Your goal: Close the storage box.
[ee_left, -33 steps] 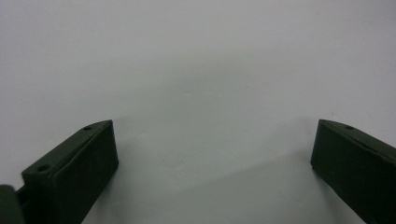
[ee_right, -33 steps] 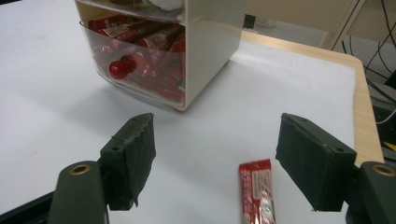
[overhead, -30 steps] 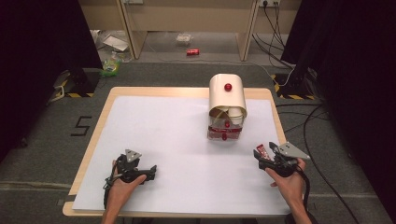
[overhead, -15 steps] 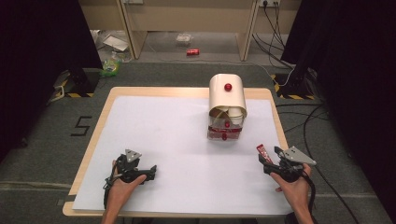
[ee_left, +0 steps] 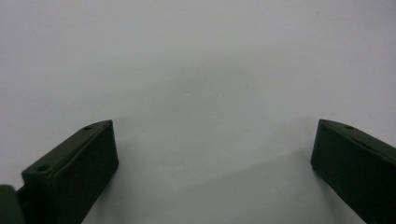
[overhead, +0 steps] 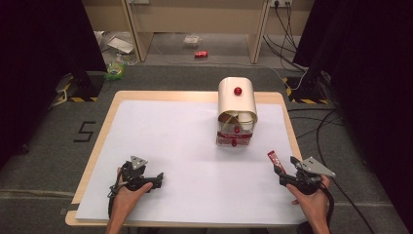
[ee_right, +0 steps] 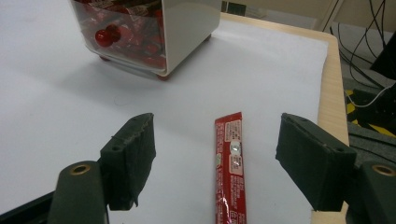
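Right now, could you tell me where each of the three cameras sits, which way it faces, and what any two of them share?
High view: above the person's side, looking forward and down on the table; both forearms, left gripper and right gripper show.
Left gripper view: on the left gripper, facing bare white tabletop; its open jaws show.
Right gripper view: on the right gripper, facing the dispenser box; open jaws flank the red sachet.
Shared: sachet and box, high and right views.
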`<state>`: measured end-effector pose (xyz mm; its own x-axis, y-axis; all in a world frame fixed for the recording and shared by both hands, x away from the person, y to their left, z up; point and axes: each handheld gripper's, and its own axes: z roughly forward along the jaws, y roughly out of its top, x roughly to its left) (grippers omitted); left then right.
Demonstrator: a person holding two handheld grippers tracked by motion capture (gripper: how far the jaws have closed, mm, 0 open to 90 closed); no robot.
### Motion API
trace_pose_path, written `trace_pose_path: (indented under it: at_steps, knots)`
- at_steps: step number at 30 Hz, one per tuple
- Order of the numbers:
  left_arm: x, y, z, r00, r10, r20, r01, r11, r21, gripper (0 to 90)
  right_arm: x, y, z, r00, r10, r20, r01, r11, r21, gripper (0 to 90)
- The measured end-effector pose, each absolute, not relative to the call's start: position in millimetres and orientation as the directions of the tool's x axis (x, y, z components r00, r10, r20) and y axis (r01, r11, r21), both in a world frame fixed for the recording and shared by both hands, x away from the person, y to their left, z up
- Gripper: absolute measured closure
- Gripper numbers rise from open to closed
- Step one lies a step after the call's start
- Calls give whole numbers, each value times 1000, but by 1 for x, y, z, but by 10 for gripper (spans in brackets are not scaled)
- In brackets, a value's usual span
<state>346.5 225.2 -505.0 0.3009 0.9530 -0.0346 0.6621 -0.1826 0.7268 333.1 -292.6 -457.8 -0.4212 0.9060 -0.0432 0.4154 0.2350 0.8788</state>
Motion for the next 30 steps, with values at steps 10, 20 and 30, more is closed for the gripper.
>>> trace_pose_path:
  at_steps: [10, 20, 30]
  knots:
    - [347, 225, -505, 301, 953, -34, 662, -184, 726, 0, 328, -296, -460, -423, 905, -32, 429, 232, 873, 287]
    - [347, 225, -505, 301, 953, -34, 662, -184, 726, 0, 321, -297, -461, -430, 902, -37, 430, 241, 870, 286]
    - [347, 225, -505, 301, 953, -33, 663, -184, 726, 0, 317, -297, -463, -436, 899, -37, 435, 247, 866, 270]
